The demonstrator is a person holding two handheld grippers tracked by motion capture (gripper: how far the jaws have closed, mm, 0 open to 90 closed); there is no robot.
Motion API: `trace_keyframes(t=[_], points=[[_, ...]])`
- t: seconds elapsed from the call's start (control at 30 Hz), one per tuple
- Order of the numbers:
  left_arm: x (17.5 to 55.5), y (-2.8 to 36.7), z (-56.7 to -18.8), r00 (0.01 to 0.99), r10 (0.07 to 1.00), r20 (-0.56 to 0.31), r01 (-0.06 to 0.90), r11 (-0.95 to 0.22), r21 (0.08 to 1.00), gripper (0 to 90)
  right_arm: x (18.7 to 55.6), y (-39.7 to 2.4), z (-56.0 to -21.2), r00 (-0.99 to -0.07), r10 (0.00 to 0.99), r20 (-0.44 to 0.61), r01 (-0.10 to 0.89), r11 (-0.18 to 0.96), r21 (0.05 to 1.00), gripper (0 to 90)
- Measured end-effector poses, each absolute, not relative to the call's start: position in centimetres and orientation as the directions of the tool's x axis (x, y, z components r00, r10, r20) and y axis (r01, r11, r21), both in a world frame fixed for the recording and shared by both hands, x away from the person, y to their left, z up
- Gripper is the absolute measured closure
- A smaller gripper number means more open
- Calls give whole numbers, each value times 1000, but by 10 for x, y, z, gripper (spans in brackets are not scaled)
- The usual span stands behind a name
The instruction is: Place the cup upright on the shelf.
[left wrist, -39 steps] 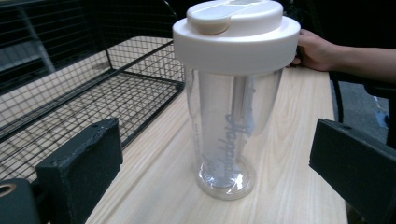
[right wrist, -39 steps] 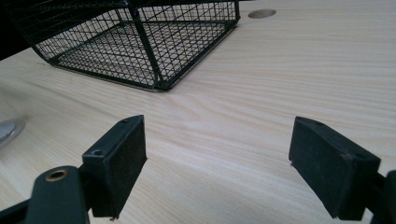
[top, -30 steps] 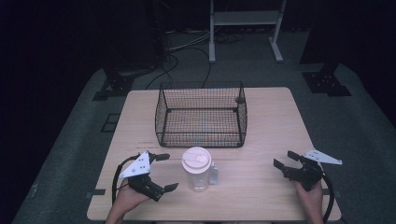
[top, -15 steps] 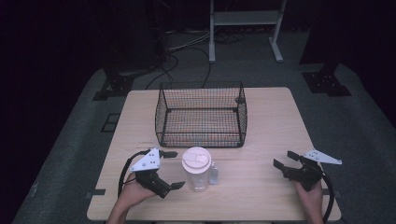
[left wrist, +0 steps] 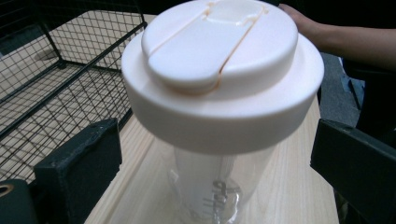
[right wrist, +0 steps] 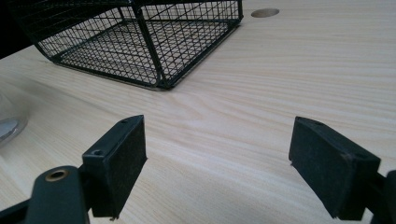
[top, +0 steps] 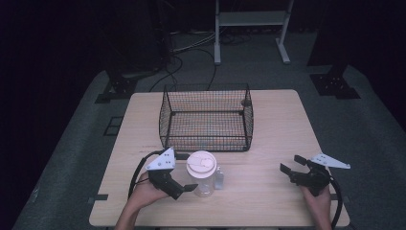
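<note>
A clear shaker bottle [top: 203, 184] with a white lid [left wrist: 219, 70] stands upright on the wooden table, in front of the wire basket [top: 207, 117]. My left gripper [top: 187, 171] is open, one jaw on each side of the bottle's body [left wrist: 219, 186], with gaps on both sides. In the left gripper view the left gripper [left wrist: 217, 177] looks up along the bottle from close by. My right gripper [top: 291, 163] rests open near the table's front right, and the right gripper [right wrist: 217, 163] holds nothing over bare wood.
The black wire basket [right wrist: 140, 37] sits mid-table and holds nothing. A small clear item [top: 219, 178] stands just right of the bottle. A cable hole [right wrist: 265, 12] lies beyond the basket. Bare table [top: 268, 191] stretches between the two grippers. A metal stand [top: 249, 19] is on the floor behind.
My left gripper has moved right, up to the bottle, so its jaws now straddle it. The right gripper and the bottle have not moved.
</note>
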State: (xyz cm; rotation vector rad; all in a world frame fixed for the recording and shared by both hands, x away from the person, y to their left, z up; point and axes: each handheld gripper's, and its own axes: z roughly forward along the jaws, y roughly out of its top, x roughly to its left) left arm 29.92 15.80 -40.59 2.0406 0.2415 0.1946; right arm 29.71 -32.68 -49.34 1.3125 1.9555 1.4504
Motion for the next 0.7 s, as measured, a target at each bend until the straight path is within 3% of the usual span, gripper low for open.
trace_keyframes(t=[0.7], points=[[308,136,-407,976,216,16,88,-466,880,11,297,-326,-494,-500,839,216,459,45,887,178]])
